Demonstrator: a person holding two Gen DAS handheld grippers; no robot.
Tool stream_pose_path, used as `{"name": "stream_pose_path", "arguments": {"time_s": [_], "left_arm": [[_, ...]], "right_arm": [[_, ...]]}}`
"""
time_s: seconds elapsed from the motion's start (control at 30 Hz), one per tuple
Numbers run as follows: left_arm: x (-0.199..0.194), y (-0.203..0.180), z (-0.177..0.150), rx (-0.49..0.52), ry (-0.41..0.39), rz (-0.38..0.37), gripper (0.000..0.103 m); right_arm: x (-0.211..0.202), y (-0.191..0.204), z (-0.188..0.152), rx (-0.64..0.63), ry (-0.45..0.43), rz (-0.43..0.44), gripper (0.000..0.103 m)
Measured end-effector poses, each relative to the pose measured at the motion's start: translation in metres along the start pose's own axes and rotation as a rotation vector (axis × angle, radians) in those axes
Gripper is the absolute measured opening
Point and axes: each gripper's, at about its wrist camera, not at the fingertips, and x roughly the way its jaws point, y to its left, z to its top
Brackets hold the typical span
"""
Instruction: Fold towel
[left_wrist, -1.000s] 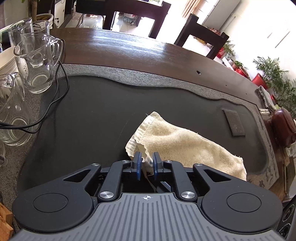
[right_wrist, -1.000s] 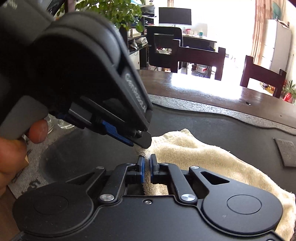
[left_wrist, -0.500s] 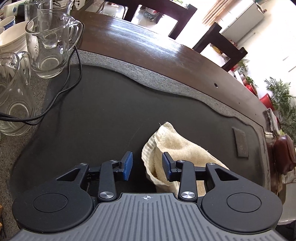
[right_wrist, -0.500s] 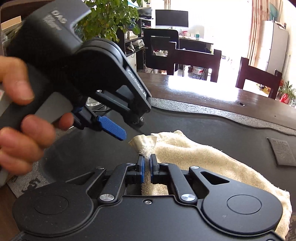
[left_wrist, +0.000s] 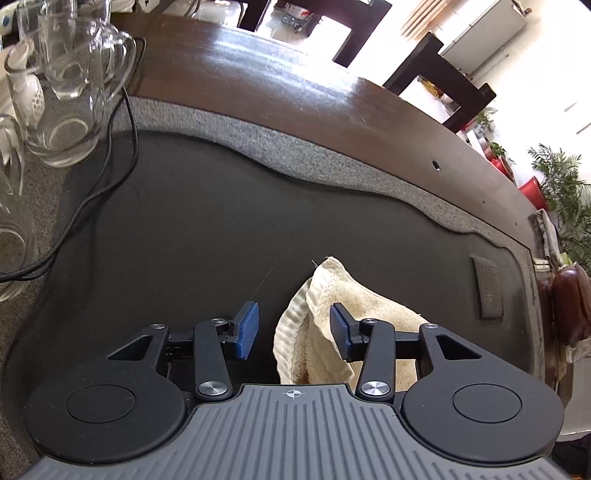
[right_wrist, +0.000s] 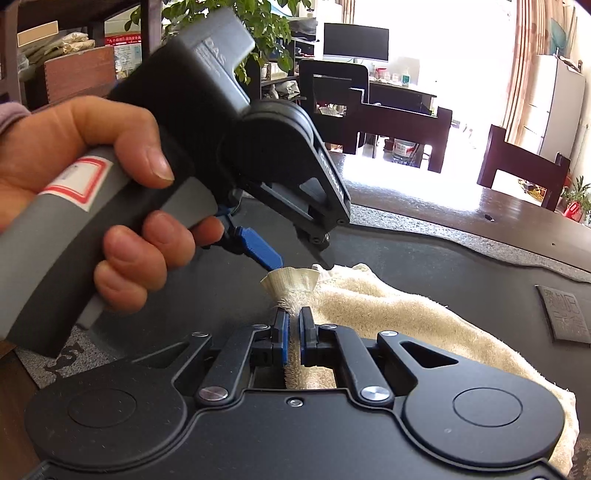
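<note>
**Towel fold: right claw pinning the corner, left claw spread wide**

Right claw (right_wrist: 291, 330) is clamped narrow on a bunched corner of the towel (right_wrist: 406, 314); hem fans out just past the blue pads (right_wrist: 283, 339). Left claw (left_wrist: 293, 330) is wide, gripping nothing; towel corner stands between its fingers, closer to the one at 3 o'clock; contact there is unclear. Left hand (right_wrist: 92, 184) wraps that gripper's handle, seen at 10 o'clock in the right wrist view.

Towel location: on the dark mat (left_wrist: 184, 229) of the tabletop (left_wrist: 277, 92), low and right of centre in the left view; glass jugs (left_wrist: 70, 92) and a black cable (left_wrist: 122, 147) well apart at 10 o'clock.

Progress, my read: towel looks doubled over at least once, layers visible at the corner; still lumpy, edges not squared; final fold, flatten and release left.

Orientation: in the right view the long axis runs from the pinched corner near centre out toward 4 o'clock; free corner tip points to 12 o'clock in the left view.
</note>
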Motion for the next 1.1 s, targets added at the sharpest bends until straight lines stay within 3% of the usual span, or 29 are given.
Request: {"name": "stream_pose_path", "arguments": {"time_s": [0.3,0.43,0.63,0.87,1.1], "left_arm": [[0.02,0.006,0.001,-0.102,0.061,-0.072,0.045],[0.024,0.01,0.001,-0.15,0.059,-0.105,0.021],[0.025,0.013,-0.001,-0.194,0.041,-0.128,0.008],[0.008,0.0,0.0,-0.174,-0.044,-0.171,0.005],[-0.006,-0.03,0.001,-0.118,-0.074,-0.25,0.004]], "right_arm": [[-0.004,0.0,-0.002,0.014,-0.009,0.004,0.006],[-0.008,-0.001,-0.003,0.023,-0.015,0.001,0.006],[-0.012,-0.002,-0.005,0.048,-0.02,-0.008,0.006],[-0.016,-0.003,-0.006,0.09,-0.036,-0.019,0.006],[-0.031,-0.016,-0.006,0.16,-0.073,-0.071,0.006]]}}
